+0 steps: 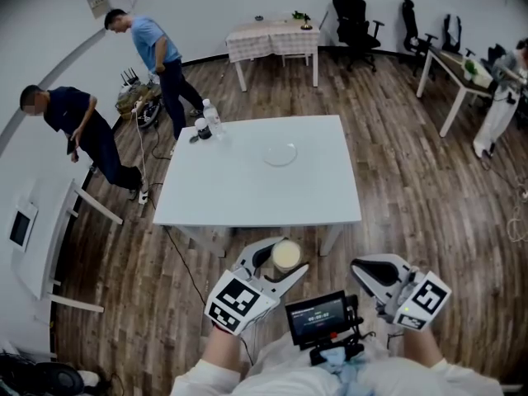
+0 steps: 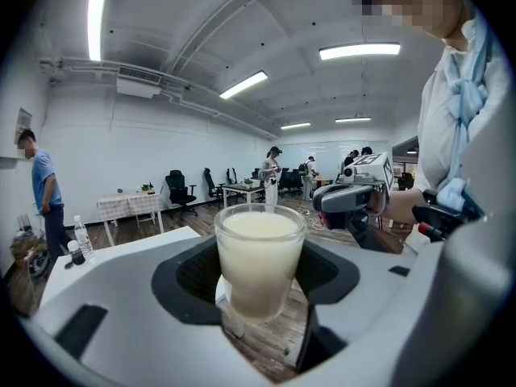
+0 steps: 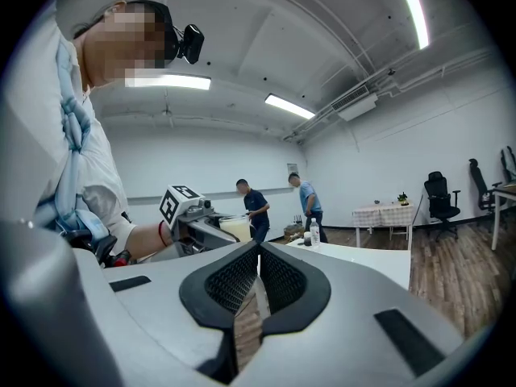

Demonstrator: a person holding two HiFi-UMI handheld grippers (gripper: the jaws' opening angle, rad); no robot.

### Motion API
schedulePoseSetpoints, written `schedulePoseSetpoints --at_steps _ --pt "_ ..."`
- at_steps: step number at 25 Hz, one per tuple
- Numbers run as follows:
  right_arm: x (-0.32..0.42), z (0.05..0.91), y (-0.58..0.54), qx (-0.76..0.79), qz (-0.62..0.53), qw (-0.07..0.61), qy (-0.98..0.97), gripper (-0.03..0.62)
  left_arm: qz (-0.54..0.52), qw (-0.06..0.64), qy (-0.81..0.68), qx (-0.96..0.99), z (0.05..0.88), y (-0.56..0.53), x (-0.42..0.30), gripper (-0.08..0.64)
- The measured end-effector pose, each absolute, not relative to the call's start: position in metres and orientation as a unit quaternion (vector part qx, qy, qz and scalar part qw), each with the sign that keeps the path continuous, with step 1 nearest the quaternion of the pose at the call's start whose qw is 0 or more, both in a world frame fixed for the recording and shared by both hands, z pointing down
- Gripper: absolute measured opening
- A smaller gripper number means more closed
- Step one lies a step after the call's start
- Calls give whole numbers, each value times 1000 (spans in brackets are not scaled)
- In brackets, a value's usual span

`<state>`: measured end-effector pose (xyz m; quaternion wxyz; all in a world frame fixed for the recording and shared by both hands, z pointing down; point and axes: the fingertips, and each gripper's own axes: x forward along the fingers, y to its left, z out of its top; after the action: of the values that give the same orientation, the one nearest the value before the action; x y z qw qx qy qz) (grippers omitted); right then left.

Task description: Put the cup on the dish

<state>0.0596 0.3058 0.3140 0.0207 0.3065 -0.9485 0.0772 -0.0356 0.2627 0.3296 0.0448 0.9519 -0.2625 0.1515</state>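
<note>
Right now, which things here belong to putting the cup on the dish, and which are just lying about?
For the job: cup, full, clamped in the jaws of the left gripper; dish on the white table.
Lying about: water bottle, small dark container, far table, office chairs.

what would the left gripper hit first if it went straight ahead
Probably the near edge of the white square table, with the glass cup of pale liquid held by the left gripper arriving first; depth is unclear.

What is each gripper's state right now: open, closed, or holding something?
Left gripper: closed on the cup, which is full of pale liquid.
Right gripper: closed, nothing between its jaws.
</note>
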Motion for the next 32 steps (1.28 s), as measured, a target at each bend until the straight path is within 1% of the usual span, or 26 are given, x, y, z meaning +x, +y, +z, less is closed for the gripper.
schedulePoseSetpoints --at_steps 9,23,32 --pt "68 323 266 310 90 18 -946 32 154 47 -261 952 330 220 -31 258" --pt "103 314 140 290 99 8 -952 32 160 59 -278 946 332 105 3 258" --pt "131 317 69 270 102 15 -957 32 158 74 -308 935 340 40 18 258"
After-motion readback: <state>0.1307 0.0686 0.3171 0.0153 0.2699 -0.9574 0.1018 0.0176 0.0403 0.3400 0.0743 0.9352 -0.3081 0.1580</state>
